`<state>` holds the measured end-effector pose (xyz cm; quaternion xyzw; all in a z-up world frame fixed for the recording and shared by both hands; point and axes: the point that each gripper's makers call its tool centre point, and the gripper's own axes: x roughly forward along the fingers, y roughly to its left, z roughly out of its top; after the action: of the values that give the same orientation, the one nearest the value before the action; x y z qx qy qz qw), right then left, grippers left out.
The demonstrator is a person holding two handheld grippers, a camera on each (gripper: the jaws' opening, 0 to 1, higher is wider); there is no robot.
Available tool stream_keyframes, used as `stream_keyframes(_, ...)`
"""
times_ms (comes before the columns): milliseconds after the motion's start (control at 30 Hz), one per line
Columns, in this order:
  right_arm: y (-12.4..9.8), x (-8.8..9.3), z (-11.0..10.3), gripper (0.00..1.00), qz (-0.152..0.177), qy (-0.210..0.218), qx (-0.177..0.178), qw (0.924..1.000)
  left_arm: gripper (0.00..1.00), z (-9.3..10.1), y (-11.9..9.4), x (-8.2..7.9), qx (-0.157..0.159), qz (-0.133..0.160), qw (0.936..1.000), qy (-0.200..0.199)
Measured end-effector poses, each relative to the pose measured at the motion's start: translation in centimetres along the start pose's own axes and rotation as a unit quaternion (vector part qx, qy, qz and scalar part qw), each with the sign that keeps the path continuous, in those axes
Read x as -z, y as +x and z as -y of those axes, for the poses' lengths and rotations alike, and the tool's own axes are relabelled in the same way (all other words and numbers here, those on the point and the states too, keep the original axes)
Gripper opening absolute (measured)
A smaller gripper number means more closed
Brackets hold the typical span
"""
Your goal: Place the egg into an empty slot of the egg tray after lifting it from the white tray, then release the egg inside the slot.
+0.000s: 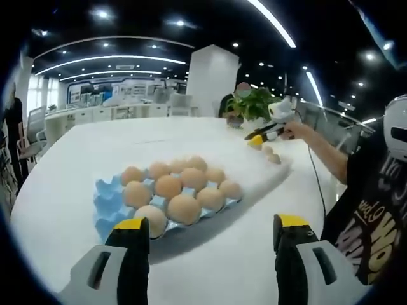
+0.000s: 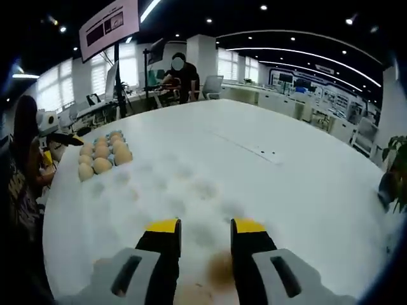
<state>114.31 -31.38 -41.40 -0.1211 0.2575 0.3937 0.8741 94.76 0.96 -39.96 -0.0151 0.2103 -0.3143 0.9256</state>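
Left gripper view: gripper [image 1: 213, 230] released, about eleven eggs [image 1: 184, 208] (blue egg tray [image 1: 105, 202]).

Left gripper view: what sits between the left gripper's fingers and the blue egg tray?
Nothing: in the left gripper view only bare white table lies between the left gripper and the near edge of the blue egg tray.

- On the person's black T-shirt [image 1: 365, 216], seen from my left gripper view, there is large printed lettering, turned sideways and too broken up to read as words.
- The hanging screen [image 2: 109, 25] shows blurred, unreadable content.
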Motion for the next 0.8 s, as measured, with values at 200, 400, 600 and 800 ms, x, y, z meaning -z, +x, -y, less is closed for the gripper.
stream_keyframes(200, -1.0, 0.6, 0.8, 0.32, -0.001, 0.011, 0.011, 0.9999, 0.81, 0.0, 0.0, -0.1, 0.001, 0.003, 1.0, 0.0)
stream_keyframes(400, -1.9, 1.4, 1.4, 0.32, -0.007, 0.018, 0.024, 0.9995, 0.81, 0.0, 0.0, -0.1, 0.003, 0.004, 1.0, 0.001)
stream_keyframes(600, -2.1, 2.8, 2.1, 0.32, -0.033, 0.013, 0.042, 0.9985, 0.81, 0.0, 0.0, -0.1, 0.004, 0.005, 1.0, 0.001)
stream_keyframes(800, -1.6, 2.9, 2.2, 0.32, -0.024, 0.045, 0.032, 0.9982, 0.81, 0.1, 0.1, -0.1, 0.003, 0.007, 1.0, 0.002)
